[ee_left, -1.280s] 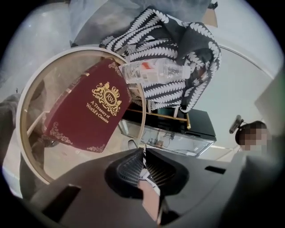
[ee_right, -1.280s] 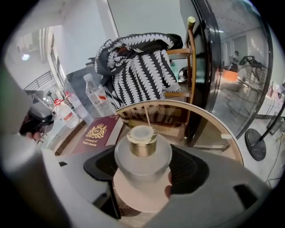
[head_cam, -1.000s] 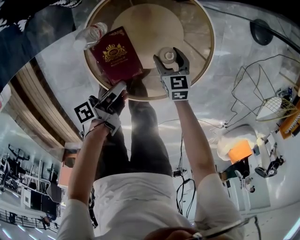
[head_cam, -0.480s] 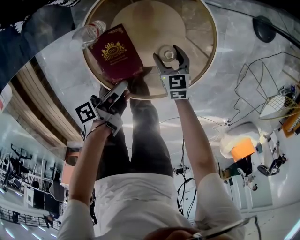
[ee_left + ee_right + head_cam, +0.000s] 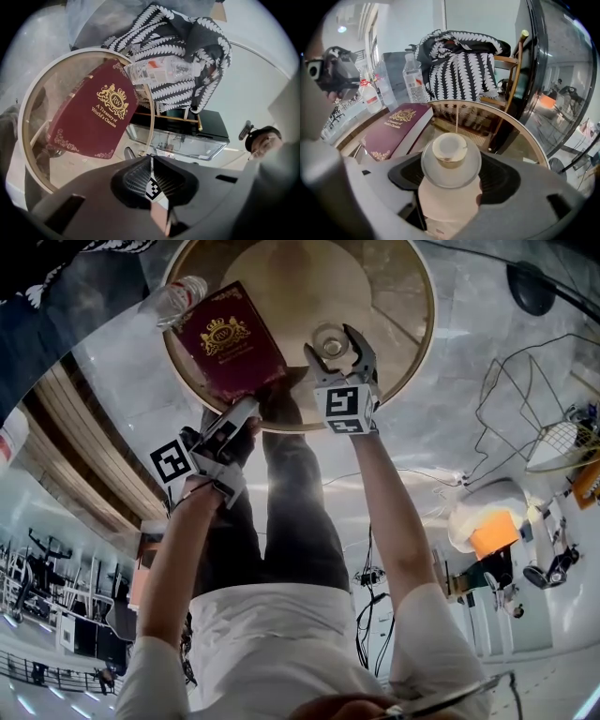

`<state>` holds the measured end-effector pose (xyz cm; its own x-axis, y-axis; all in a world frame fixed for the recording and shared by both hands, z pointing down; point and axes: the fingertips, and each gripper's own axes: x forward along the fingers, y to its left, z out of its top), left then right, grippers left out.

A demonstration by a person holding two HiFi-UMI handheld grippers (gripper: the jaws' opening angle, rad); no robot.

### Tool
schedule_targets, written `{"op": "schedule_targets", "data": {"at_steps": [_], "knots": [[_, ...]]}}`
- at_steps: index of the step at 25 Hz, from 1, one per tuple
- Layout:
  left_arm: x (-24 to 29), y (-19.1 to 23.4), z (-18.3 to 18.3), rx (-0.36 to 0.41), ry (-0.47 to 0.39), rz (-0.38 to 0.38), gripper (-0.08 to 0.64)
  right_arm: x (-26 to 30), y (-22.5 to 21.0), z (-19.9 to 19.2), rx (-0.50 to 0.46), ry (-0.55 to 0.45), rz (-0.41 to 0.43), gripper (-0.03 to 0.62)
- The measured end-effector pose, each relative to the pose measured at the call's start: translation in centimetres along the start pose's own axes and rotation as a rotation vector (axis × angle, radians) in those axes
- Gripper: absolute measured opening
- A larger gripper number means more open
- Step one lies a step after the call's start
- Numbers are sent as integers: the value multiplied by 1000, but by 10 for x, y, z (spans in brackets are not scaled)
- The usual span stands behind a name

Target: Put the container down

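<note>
Your right gripper pinches the container between its jaws over the near part of the round, glass-topped worktop, just right of a maroon book with gold print; the container is a small clear jar with a domed see-through lid, a pale beige knob on top and a pale pinkish body; whether its base touches the glass cannot be told; your left gripper hangs at the near rim, jaws pressed together on nothing; a water bottle sits at the left rim.
</note>
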<state>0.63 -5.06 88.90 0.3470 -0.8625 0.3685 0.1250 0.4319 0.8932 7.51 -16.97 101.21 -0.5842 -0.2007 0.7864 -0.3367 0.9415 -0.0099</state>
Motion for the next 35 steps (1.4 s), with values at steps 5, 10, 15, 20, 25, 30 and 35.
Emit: {"op": "schedule_targets", "data": {"at_steps": [5, 10, 15, 20, 25, 30, 35], "knots": [[-1, 2, -8, 7, 14, 1, 21, 1, 1, -2, -7, 5, 6, 337], [-4, -8, -13, 53, 38, 7, 21, -10, -1, 12, -31, -1, 22, 356], [-8, -34, -15, 134, 74, 17, 21, -31, -1, 31, -51, -16, 51, 356], [-13, -79, -20, 271, 120, 22, 21, -78, -1, 70, -61, -50, 72, 294], [-20, -144, -29, 483, 168, 45, 21, -146, -1, 124, -82, -100, 91, 245], [-32, -213, -43, 590, 143, -16, 21, -225, 1, 179, -85, -174, 117, 106], [-48, -279, -50, 764, 117, -54, 21, -292, 11, 218, -106, -222, 144, 72]]}}
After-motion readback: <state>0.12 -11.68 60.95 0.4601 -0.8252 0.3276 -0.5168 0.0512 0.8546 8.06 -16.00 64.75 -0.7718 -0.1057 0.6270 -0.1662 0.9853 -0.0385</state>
